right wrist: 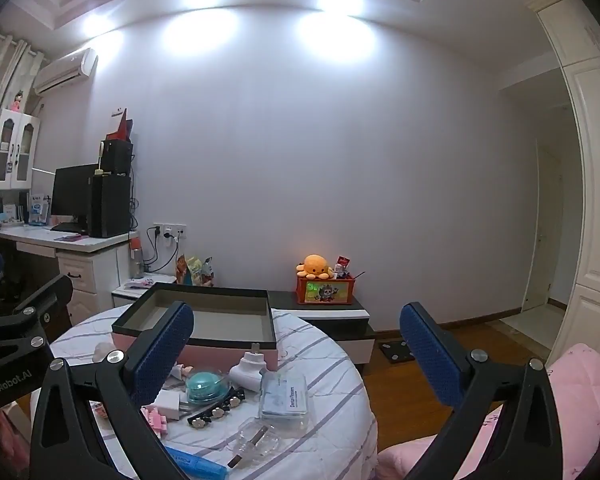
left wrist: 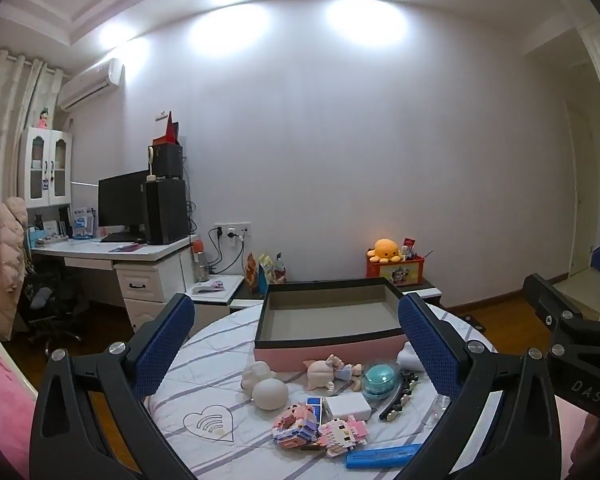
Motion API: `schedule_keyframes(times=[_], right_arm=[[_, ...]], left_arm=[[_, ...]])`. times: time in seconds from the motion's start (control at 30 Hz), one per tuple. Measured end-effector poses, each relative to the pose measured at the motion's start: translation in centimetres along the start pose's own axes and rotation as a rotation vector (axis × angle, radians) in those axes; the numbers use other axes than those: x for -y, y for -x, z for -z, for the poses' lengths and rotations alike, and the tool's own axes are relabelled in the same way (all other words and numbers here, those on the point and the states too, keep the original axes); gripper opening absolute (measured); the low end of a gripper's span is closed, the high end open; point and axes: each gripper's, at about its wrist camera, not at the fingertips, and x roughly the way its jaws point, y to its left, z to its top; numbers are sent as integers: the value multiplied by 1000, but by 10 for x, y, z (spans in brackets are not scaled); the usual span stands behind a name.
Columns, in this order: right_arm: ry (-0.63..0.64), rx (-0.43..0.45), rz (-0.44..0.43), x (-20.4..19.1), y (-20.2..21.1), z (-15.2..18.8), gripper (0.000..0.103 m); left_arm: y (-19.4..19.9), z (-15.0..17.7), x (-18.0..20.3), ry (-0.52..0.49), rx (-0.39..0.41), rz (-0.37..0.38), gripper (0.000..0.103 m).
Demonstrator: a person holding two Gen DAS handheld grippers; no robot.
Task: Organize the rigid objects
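An empty pink box with a dark rim (left wrist: 328,354) (right wrist: 204,350) stands at the far side of a round table (left wrist: 204,364) (right wrist: 332,376). In front of it lie small items: a white figure (left wrist: 264,384), a doll (left wrist: 332,372), a teal round case (left wrist: 380,378) (right wrist: 204,386), a black hair clip (left wrist: 400,398) (right wrist: 216,406), a white charger (left wrist: 348,406), brick figures (left wrist: 320,430), a blue bar (left wrist: 384,456), a white plug (right wrist: 248,372), a dental floss box (right wrist: 284,398) and a clear bottle (right wrist: 256,438). My left gripper (left wrist: 296,352) and right gripper (right wrist: 296,360) are open and empty above the table's near side.
A desk with a monitor (left wrist: 124,200) and drawers stands at the left. A low cabinet behind the table bears an orange toy box (right wrist: 326,288) with a plush octopus. Pink bedding (right wrist: 580,384) lies at the right, wood floor beyond.
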Motion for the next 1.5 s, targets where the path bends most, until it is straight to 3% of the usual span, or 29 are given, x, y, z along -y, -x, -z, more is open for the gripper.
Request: schedule_keyframes(times=[0.73,1.5], right_arm=[[-58,-71,-3,12,-10,1,103],[-29,-55,-33,4,-3,-1,103]], left_arm=[[-1,2,1,-1,-3,-19,103],[4,1,-12,14,-7,-55,103]])
